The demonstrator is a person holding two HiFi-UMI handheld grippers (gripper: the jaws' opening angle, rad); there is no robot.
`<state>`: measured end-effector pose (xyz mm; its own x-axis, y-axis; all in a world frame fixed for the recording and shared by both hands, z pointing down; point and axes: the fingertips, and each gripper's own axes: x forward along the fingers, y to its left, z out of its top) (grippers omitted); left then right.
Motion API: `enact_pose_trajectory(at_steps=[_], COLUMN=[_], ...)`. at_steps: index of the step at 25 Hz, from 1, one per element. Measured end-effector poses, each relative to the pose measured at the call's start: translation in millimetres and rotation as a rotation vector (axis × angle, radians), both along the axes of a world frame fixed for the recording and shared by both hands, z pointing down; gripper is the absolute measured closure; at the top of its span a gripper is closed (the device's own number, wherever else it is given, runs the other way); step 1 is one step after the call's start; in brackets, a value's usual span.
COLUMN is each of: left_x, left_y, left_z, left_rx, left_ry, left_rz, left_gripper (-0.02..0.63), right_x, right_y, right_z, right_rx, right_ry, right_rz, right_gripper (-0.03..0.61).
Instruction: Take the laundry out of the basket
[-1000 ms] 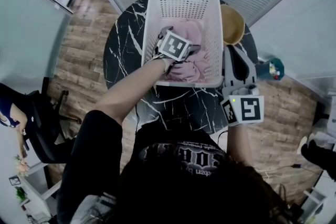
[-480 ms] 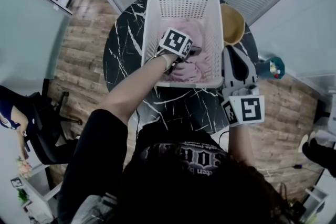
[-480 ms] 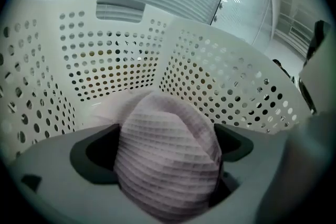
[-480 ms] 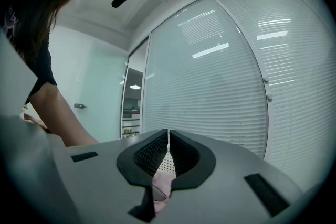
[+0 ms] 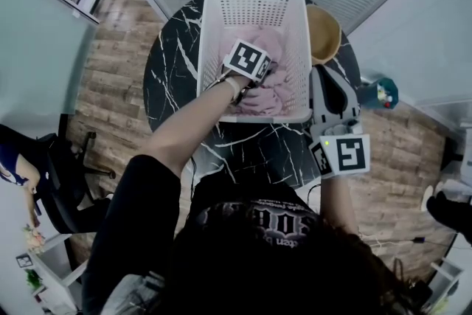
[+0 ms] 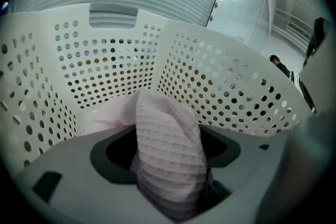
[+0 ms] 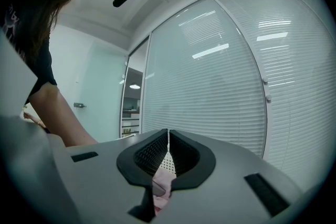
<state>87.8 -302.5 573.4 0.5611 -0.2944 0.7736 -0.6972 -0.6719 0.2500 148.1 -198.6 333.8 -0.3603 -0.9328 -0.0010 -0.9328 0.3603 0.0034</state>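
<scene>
A white perforated laundry basket stands on a round black marble table. Pink waffle-knit laundry lies in its bottom. My left gripper reaches down into the basket. Its jaws have just been closing, and a bunched fold of the pink laundry stands pinched between them, with the basket wall right behind. My right gripper is held level just outside the basket's right side, and its jaws are shut on nothing.
A wooden bowl sits on the table beside the basket's right wall, just beyond the right gripper's tips. A teal object lies off the table at the right. A dark chair stands on the wood floor at the left.
The left gripper has tipped and shifted slightly further into the basket over the pink laundry. The right gripper has kept still.
</scene>
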Motion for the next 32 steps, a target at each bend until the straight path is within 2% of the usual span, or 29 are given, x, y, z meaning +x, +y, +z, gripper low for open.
enact_pose_trajectory(at_steps=[2, 7, 13, 22, 32], left_x=[1, -2, -1, 4, 7], left_y=[-2, -2, -5, -2, 1], left_z=[-3, -5, -12, -20, -46], left_rx=[0.035, 0.072, 0.143, 0.174, 0.249], left_ry=[-0.009, -0.043, -0.065, -0.039, -0.002], left_rz=[0.010, 0.037, 0.074, 0.112, 0.148], left_gripper=[0.307, 0.365, 0.467, 0.526, 0.549], right_x=[1, 0, 0, 2, 0], right_y=[1, 2, 3, 5, 4], right_z=[0, 0, 2, 2, 4], right_rx=[0.000, -0.001, -0.008, -0.011, -0.010], right_ry=[-0.005, -0.003, -0.002, -0.005, -0.007], right_rz=[0.004, 0.006, 0.007, 0.012, 0.005], right_gripper=[0.549, 0.549, 0.549, 0.549, 0.549])
